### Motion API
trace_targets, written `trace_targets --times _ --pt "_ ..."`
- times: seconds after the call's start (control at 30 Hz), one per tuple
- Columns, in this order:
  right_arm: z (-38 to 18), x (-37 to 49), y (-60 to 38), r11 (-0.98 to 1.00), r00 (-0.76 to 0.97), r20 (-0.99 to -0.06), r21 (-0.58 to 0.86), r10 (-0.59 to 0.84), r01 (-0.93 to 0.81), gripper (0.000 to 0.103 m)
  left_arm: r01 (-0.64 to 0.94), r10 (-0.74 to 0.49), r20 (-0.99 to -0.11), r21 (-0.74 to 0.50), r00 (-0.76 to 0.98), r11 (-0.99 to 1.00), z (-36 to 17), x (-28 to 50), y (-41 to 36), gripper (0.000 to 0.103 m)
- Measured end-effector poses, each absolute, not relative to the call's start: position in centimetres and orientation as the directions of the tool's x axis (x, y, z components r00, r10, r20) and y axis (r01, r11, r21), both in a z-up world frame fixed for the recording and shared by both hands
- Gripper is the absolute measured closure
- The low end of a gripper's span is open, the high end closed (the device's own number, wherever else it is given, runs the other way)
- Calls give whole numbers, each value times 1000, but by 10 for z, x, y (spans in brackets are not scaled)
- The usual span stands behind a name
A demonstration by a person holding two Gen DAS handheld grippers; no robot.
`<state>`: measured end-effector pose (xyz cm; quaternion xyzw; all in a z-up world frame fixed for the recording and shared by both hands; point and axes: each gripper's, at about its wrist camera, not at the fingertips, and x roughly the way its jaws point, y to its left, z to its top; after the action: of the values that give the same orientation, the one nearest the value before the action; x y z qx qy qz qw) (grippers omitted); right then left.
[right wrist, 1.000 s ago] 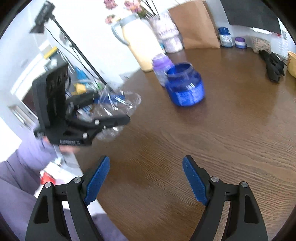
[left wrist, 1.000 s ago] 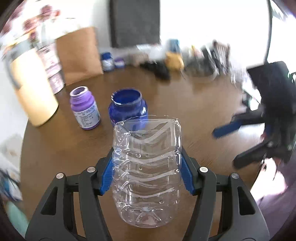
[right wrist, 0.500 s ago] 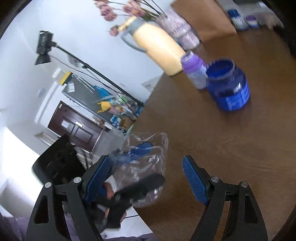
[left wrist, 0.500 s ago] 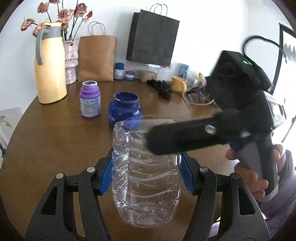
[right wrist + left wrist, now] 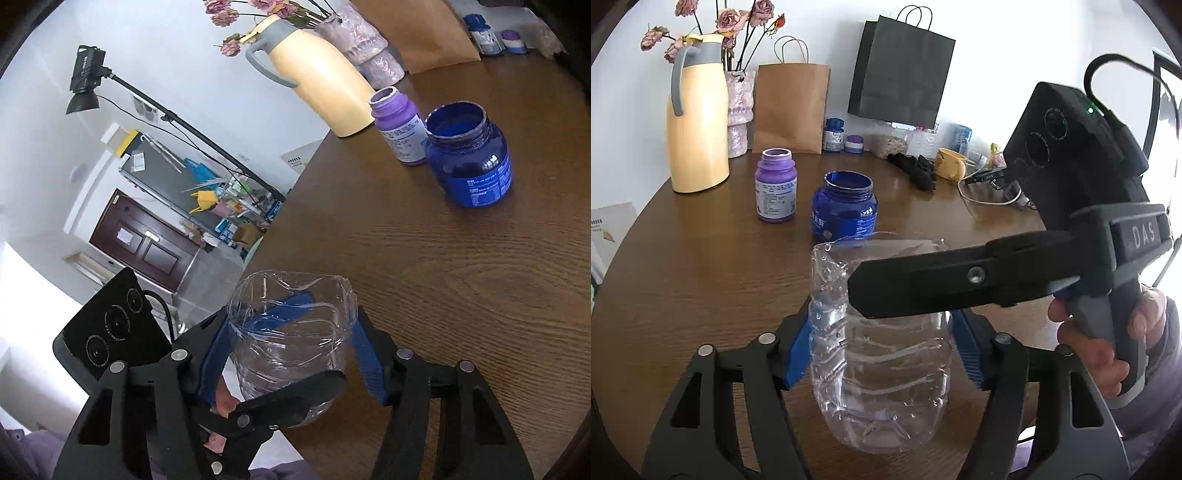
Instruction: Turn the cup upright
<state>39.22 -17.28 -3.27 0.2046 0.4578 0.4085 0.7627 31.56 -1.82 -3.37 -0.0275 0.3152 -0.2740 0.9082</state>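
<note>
Clamping the clear plastic cup (image 5: 882, 354) between its blue pads (image 5: 798, 350), the left hand-held gripper (image 5: 882, 352) is holding it over the near edge of the round wooden bench (image 5: 683, 266), ragged open rim pointing away from the camera and ribbed base toward it. The right hand-held gripper (image 5: 291, 354) is reaching in from the side, its blue pads (image 5: 365, 354) sitting either side of the same cup; I cannot tell whether they are pressing on it or merely bracketing it. Farther back, a blue jar (image 5: 845, 206) and a purple bottle (image 5: 775, 184) are standing near each other, with a yellow thermos jug (image 5: 696, 125) behind them.
</note>
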Motion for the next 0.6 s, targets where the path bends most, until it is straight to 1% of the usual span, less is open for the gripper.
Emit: trace_targets --times 0.03,0.07,0.1,0.13,0.2,0.27,0.33,0.37,0.4,0.47,0.53,0.6 --pt "-30 391 -171 604 267 -545 661 794 -446 38 481 -513 -559 -218 651 849 -33 314 -18 23" --pt "-29 389 -170 618 281 -554 645 784 -450 38 477 -507 -558 -214 657 853 -33 313 -17 18" --pt "-27 388 -171 633 299 -562 629 772 -452 38 470 -499 -557 -208 664 858 -33 311 -16 7" --pt "-25 387 -172 661 330 -576 600 748 -451 38 456 -482 -566 -199 669 867 -33 309 -13 0" --pt "-22 387 -172 718 393 -604 533 693 -447 38 437 -467 -583 -203 665 876 -35 306 -7 0" --pt "-16 385 -171 801 492 -636 416 594 -430 38 378 -417 -623 -202 662 903 -39 302 2 0" --pt "-15 382 -166 862 570 -654 299 497 -408 38 332 -383 -635 -205 671 921 -41 299 11 0" --pt "-16 378 -160 888 612 -654 228 444 -400 38 284 -344 -644 -199 684 938 -42 298 17 0" --pt "-17 375 -156 899 636 -651 185 414 -396 38 249 -312 -649 -191 693 949 -43 298 21 0" --pt "-20 367 -144 921 687 -639 91 346 -379 38 134 -212 -663 -167 718 977 -45 299 29 0" --pt "-24 364 -137 936 726 -621 35 295 -351 38 72 -176 -677 -178 714 981 -49 302 34 0" --pt "-27 364 -127 950 763 -594 6 254 -312 38 38 -174 -695 -206 698 978 -54 306 37 0"
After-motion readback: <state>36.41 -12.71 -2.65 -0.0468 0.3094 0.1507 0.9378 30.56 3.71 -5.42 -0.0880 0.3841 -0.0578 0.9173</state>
